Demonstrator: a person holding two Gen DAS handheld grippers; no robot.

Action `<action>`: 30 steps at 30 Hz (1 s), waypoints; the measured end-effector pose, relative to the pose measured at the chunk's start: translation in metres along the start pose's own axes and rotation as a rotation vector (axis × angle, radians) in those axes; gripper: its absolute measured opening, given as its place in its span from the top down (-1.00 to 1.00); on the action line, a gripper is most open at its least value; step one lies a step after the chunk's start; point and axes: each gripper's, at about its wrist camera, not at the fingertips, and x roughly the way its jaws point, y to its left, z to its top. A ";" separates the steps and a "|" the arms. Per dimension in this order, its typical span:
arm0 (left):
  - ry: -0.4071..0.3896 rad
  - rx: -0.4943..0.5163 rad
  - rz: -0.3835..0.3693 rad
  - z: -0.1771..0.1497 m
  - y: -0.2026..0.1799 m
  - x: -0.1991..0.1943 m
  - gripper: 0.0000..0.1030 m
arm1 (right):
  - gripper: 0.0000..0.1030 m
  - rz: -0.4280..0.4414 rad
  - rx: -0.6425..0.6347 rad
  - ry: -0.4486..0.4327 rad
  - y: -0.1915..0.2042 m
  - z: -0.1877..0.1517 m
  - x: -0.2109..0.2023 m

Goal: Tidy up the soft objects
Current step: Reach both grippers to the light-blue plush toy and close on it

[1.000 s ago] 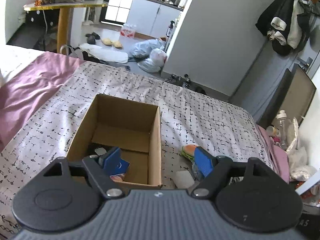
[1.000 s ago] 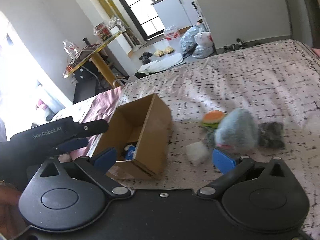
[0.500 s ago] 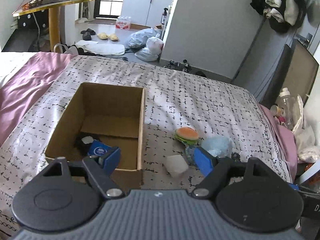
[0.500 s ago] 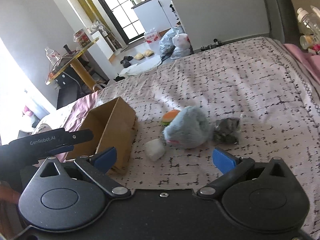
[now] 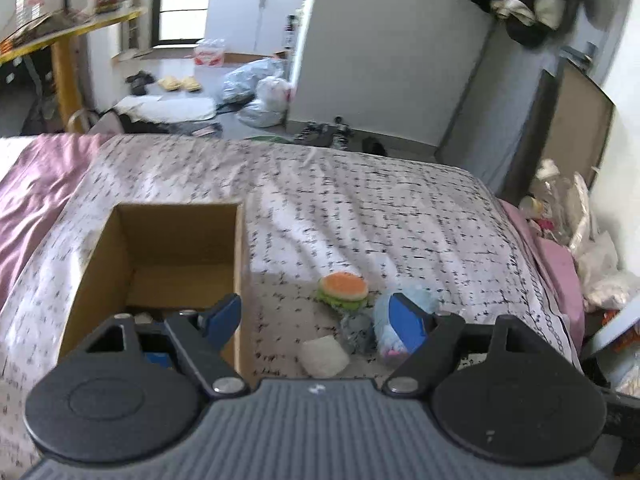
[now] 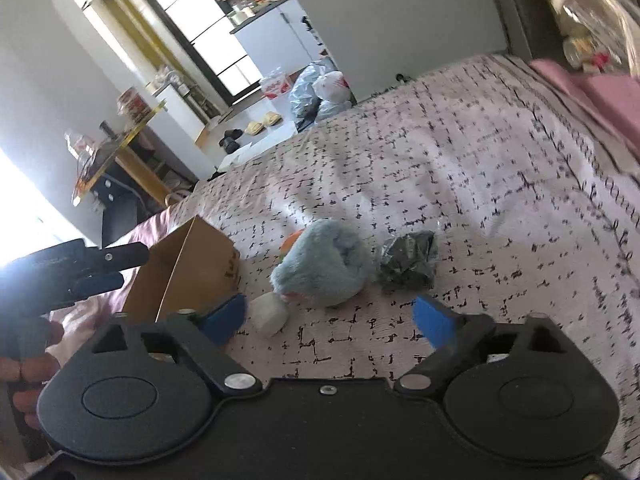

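Note:
An open cardboard box sits on the patterned bedspread; it also shows in the right wrist view. Right of it lie a burger plush, a white soft block, a blue fluffy plush and a dark bagged item. My left gripper is open and empty, above the box's near right corner. My right gripper is open and empty, just short of the blue plush. The left gripper also shows at the left in the right wrist view.
A pink blanket lies along the bed's left side. Beyond the bed's far edge the floor holds plastic bags and slippers. A yellow table stands far left. Clutter lies off the bed's right edge.
Both grippers have shifted right. The box slid left in both views and the plush pile now sits ahead of the right gripper. Both stayed open.

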 end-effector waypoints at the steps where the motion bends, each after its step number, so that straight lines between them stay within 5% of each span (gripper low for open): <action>1: 0.007 0.011 0.000 0.001 -0.003 0.003 -0.55 | -0.58 0.001 0.021 0.003 -0.004 0.000 0.003; 8: 0.080 0.027 -0.018 0.002 -0.015 0.031 -0.54 | -0.21 0.007 0.182 0.018 -0.029 0.000 0.028; 30: 0.127 0.039 -0.032 0.005 -0.021 0.087 -0.50 | -0.06 0.096 0.503 0.058 -0.046 -0.005 0.096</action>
